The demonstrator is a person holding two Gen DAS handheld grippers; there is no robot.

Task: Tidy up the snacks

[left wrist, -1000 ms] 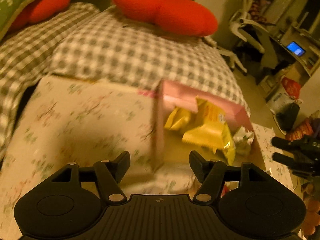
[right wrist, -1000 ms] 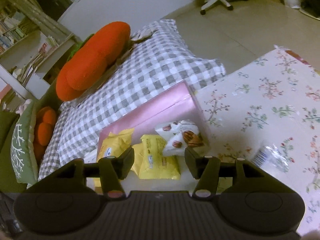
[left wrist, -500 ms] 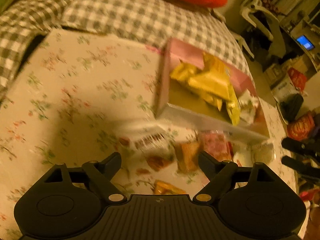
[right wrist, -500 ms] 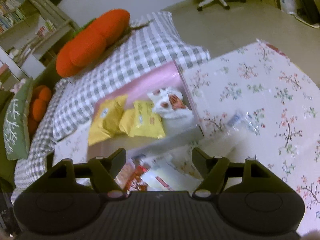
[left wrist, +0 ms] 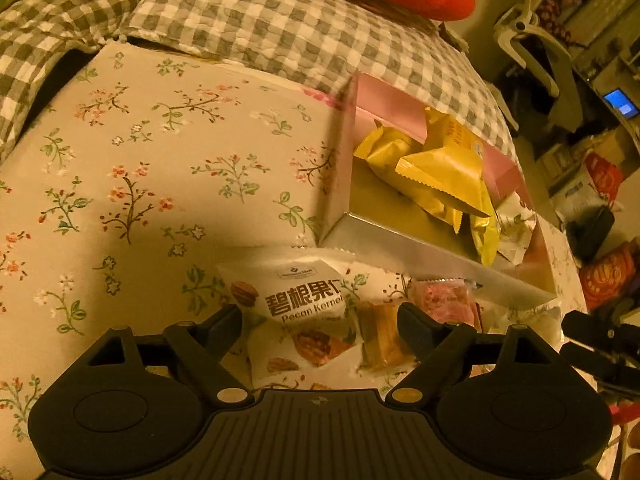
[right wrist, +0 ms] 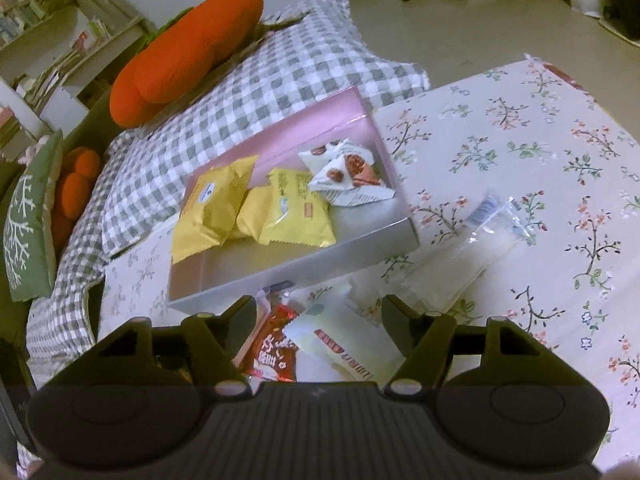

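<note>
A pink open box [left wrist: 432, 248] [right wrist: 288, 276] on the floral table holds yellow snack packets [left wrist: 444, 172] [right wrist: 296, 212] and white pecan packets [right wrist: 348, 176]. My left gripper [left wrist: 320, 316] is open and empty above a white pecan kernel packet [left wrist: 296, 304], an orange snack [left wrist: 380, 340] and a pink snack [left wrist: 444, 300] lying in front of the box. My right gripper [right wrist: 318, 308] is open and empty above a red packet [right wrist: 276, 356] and a white packet [right wrist: 340, 340]. The right gripper also shows at the right edge of the left wrist view [left wrist: 600, 344].
A clear plastic wrapper [right wrist: 472, 252] lies right of the box. A grey checked quilt [left wrist: 280, 28] [right wrist: 224, 104] with an orange carrot cushion [right wrist: 188, 56] lies behind the table. A green cushion [right wrist: 28, 216] is at the left. An office chair [left wrist: 532, 40] stands on the floor beyond.
Both grippers have pulled back and tilted down from the box. Loose snacks in front of the box have come into view between the fingers. Both stay open.
</note>
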